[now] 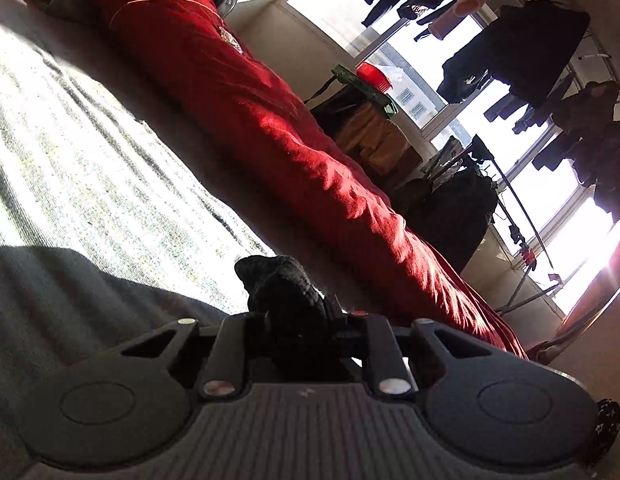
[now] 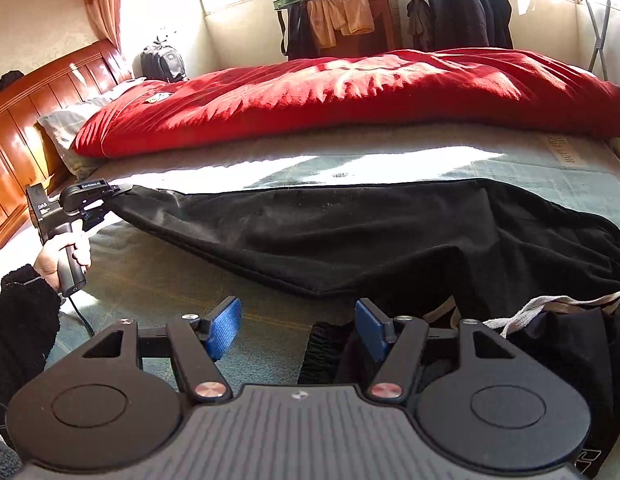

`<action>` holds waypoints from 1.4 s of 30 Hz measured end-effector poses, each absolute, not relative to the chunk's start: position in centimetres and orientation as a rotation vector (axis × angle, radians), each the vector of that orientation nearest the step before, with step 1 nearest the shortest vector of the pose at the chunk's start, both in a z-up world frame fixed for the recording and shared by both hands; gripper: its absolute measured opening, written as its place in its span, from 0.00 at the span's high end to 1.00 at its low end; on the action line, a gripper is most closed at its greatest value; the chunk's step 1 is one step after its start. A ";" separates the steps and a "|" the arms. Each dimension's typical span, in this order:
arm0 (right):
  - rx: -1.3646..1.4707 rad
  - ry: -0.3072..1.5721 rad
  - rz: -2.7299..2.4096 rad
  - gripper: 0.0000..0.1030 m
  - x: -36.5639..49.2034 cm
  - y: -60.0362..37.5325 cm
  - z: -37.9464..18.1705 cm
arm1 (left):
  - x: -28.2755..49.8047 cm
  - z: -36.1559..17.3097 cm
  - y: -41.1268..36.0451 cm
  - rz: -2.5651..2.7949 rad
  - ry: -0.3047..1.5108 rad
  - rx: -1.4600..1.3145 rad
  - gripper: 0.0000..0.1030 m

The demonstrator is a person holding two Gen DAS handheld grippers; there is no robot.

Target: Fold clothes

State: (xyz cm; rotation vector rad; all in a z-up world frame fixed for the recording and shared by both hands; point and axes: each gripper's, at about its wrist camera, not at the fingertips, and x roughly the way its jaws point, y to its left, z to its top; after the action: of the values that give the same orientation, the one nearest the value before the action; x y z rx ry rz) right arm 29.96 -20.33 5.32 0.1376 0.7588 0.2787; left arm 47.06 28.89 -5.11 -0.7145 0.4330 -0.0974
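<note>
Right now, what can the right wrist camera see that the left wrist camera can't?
Only the right wrist view shows the black trousers spread along the bed, the left gripper shut on one end, the person's hand on its handle, the wooden headboard, and the open right gripper over the waistband.

Only the left wrist view shows, close up, the bunched black cloth between its own fingers.

Both show the red quilt, the grey-green sheet and the sunlit windows.

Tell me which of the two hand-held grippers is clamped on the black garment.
The left hand-held gripper, beside the wooden headboard, is shut on a corner of the black fabric trousers. The right hand-held gripper stands open, blue pads apart.
</note>
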 end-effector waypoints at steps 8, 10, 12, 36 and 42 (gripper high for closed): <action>0.044 0.774 0.333 0.34 31.6 -19.8 6.3 | 44.3 -6.4 28.8 -0.030 0.577 -0.587 0.83; -0.032 0.776 0.356 0.34 32.9 -19.4 7.2 | 44.2 -7.9 29.4 -0.009 0.631 -0.618 0.83; -0.106 0.771 0.398 0.34 35.1 -18.7 8.4 | 44.0 -8.6 29.8 -0.013 0.632 -0.648 0.81; -0.479 0.910 1.085 0.39 61.7 9.4 -3.0 | 43.9 -9.2 30.0 -0.020 0.631 -0.639 0.77; -0.514 0.930 1.063 0.98 61.8 11.1 -4.8 | 44.0 -8.6 29.7 -0.016 0.628 -0.598 0.82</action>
State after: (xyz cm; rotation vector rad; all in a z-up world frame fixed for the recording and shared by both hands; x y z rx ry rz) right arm 61.80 11.08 -4.79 -0.5141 0.9305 1.0626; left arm 43.95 29.68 -8.58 -0.5978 0.6277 -0.0160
